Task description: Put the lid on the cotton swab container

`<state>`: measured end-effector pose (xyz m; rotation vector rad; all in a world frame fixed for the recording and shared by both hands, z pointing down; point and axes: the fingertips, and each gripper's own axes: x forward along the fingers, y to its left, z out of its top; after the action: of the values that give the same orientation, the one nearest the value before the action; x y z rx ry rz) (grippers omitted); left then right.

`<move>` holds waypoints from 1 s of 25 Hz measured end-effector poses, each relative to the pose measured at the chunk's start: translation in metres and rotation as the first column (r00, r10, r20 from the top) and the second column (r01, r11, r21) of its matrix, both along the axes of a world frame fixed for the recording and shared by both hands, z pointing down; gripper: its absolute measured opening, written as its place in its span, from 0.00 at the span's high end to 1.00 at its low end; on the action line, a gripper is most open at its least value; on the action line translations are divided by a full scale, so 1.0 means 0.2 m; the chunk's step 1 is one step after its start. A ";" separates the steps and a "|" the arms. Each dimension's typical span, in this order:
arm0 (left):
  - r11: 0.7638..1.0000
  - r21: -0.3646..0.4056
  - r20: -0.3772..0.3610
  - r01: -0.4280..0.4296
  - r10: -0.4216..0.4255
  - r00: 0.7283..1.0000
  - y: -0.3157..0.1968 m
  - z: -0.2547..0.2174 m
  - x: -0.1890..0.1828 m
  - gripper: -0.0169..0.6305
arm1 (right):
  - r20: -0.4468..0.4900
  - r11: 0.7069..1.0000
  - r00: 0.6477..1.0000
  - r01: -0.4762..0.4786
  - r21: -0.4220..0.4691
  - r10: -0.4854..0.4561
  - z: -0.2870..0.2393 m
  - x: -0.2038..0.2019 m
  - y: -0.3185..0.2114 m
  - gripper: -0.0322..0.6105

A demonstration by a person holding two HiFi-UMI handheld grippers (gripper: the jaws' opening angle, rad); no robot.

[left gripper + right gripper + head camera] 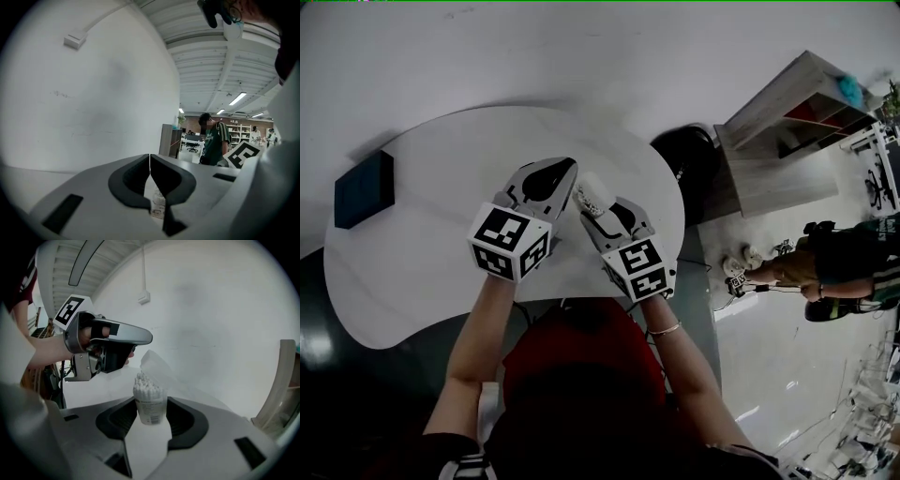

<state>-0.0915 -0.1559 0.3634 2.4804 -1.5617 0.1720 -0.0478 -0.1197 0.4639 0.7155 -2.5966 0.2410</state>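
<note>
Steep overhead plus two close views (container (149, 401) shared)

A white, rounded table (403, 272) stands against a plain white wall (93, 103) that carries a small white box (75, 40), and a flat dark blue case (364, 188) lies near the table's left edge. To the right, a light wooden shelf unit (773, 141) stands on the pale glossy floor (750, 375), with a black rounded object (686, 155) just beside it. Beyond lies an open office with strip lights (237, 98) on a ribbed ceiling, white shelving (240, 132) and a standing person in a green striped shirt (213, 143).
</note>
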 end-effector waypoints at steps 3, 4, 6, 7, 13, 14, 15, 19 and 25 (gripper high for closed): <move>1.000 0.013 0.019 -0.022 0.021 1.000 0.00 -0.04 0.03 0.93 | -0.012 1.000 1.000 -0.009 0.017 0.009 -0.02 0.01 0.02 0.63; 0.999 0.016 0.025 -0.032 0.032 0.999 0.00 -0.06 0.04 0.93 | -0.017 1.000 1.000 -0.011 0.022 0.011 -0.03 0.01 0.03 0.63; 0.998 0.019 0.035 -0.058 0.058 0.998 0.00 -0.08 0.07 0.93 | -0.028 0.999 1.000 -0.009 0.032 0.010 -0.03 0.00 0.05 0.63; 0.997 0.018 0.040 -0.072 0.072 0.997 0.00 -0.08 0.09 0.93 | -0.034 0.999 0.999 -0.007 0.036 0.009 -0.03 0.00 0.06 0.63; 0.989 -0.047 0.083 -0.143 0.147 0.986 0.02 -0.01 0.15 0.93 | -0.045 0.998 0.999 -0.008 0.056 0.010 -0.05 -0.01 0.08 0.63; 0.987 -0.055 0.085 -0.148 0.152 0.985 0.02 0.01 0.15 0.93 | -0.047 0.998 0.999 -0.009 0.061 0.012 -0.06 0.00 0.08 0.63; 0.987 -0.061 0.085 -0.150 0.155 0.984 0.03 0.02 0.15 0.93 | -0.049 0.998 0.999 -0.011 0.063 0.015 -0.06 0.00 0.07 0.63; 0.987 -0.076 0.077 -0.143 0.149 0.986 0.06 0.06 0.12 0.93 | -0.040 0.998 0.999 -0.017 0.054 0.020 -0.06 0.00 0.07 0.63; 0.987 -0.094 0.075 -0.128 0.135 0.988 0.08 0.09 0.08 0.93 | 0.008 1.000 1.000 -0.012 0.004 0.012 -0.07 -0.02 0.08 0.63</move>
<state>-0.0750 -0.1396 0.3823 2.5358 -1.3869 0.3587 -0.0522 -0.1042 0.4496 0.7329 -2.6015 0.2431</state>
